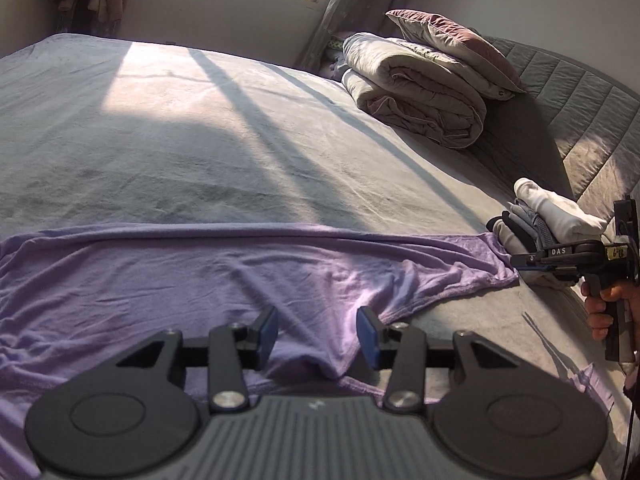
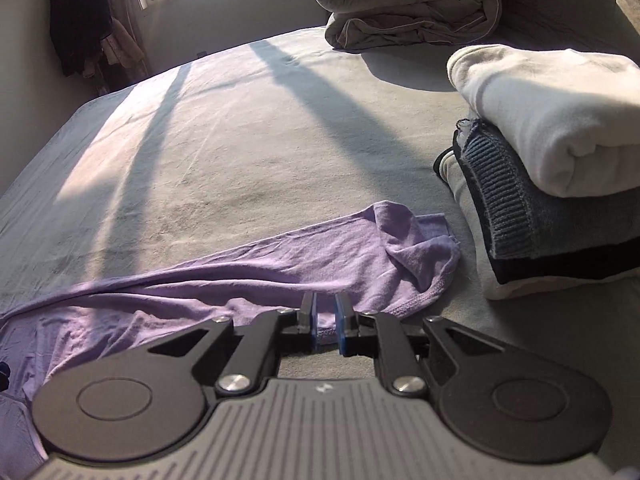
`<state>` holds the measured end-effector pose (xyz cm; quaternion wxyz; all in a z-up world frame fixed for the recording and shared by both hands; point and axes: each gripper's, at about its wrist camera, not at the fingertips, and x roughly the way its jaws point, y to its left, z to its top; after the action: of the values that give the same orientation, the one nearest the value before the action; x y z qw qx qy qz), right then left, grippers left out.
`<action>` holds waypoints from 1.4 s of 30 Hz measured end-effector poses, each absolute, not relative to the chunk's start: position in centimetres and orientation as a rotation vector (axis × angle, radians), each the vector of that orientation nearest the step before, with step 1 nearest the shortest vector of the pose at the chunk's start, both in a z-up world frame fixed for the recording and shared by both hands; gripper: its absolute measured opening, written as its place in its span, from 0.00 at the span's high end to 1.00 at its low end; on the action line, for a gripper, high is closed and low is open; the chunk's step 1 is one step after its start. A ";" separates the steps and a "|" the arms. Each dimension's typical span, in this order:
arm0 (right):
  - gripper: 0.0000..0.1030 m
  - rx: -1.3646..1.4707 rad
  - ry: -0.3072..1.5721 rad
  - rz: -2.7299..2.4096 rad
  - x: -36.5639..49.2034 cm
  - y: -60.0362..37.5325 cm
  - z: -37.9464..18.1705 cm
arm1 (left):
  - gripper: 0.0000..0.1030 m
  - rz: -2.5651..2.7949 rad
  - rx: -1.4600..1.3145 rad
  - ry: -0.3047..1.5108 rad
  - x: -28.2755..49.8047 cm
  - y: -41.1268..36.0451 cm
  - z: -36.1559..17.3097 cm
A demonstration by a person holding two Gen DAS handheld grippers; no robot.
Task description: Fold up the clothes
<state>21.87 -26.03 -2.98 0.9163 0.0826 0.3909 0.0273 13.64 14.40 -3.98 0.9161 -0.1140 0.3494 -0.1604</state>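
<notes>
Ahead of the matt black plastic left tongs [image 1: 318,334], the lilac garment [image 1: 200,276] is thin, soft, creased cloth; the bed sheet [image 1: 180,140] beyond looks fuzzy and matt.

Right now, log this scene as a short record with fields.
surface: bed with grey sheet
garment: purple garment spread flat, wrinkled
left gripper: open, above a raised fold of the garment
right gripper: shut on the garment's edge
folded stack: right of the garment, white piece on top
far end: rolled duvet with pillow on it
</notes>
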 end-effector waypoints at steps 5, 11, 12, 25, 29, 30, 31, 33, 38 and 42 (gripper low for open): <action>0.62 0.103 0.804 0.104 22.4 -23.1 -2.5 | 0.53 -0.159 -0.157 0.755 14.1 15.4 -4.1; 0.60 0.065 0.810 0.142 22.8 -20.0 -2.3 | 0.46 -0.006 -0.156 0.767 14.1 18.6 -4.0; 0.60 0.063 0.811 0.147 22.8 -19.7 -2.3 | 0.46 0.014 -0.159 0.767 13.9 19.2 -4.1; 0.59 -0.047 0.813 0.166 23.4 -14.8 -2.5 | 0.46 0.123 -0.157 0.732 11.2 23.6 -4.7; 0.59 -0.082 0.809 0.157 24.2 -14.7 -2.7 | 0.46 0.159 -0.121 0.729 11.0 24.0 -4.6; 0.59 -0.093 0.812 0.155 24.6 -14.7 -2.9 | 0.46 0.163 -0.110 0.723 11.0 24.0 -4.6; 0.59 -0.101 0.818 0.153 24.9 -14.7 -3.1 | 0.46 0.168 -0.098 0.717 10.9 24.0 -4.6; 0.59 -0.118 0.829 0.151 25.6 -14.5 -3.5 | 0.46 0.177 -0.086 0.710 11.1 24.0 -4.6; 0.59 -0.132 0.845 0.144 26.5 -14.2 -3.9 | 0.47 0.210 -0.109 0.715 12.8 24.6 -4.1; 0.59 -0.161 0.849 0.151 27.4 -14.1 -3.8 | 0.52 0.222 -0.089 0.696 14.3 24.3 -2.8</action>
<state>27.43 -14.13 -3.76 0.9053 -0.0780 0.4111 0.0732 14.26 24.29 -2.75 0.9332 -0.0433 0.3400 0.1085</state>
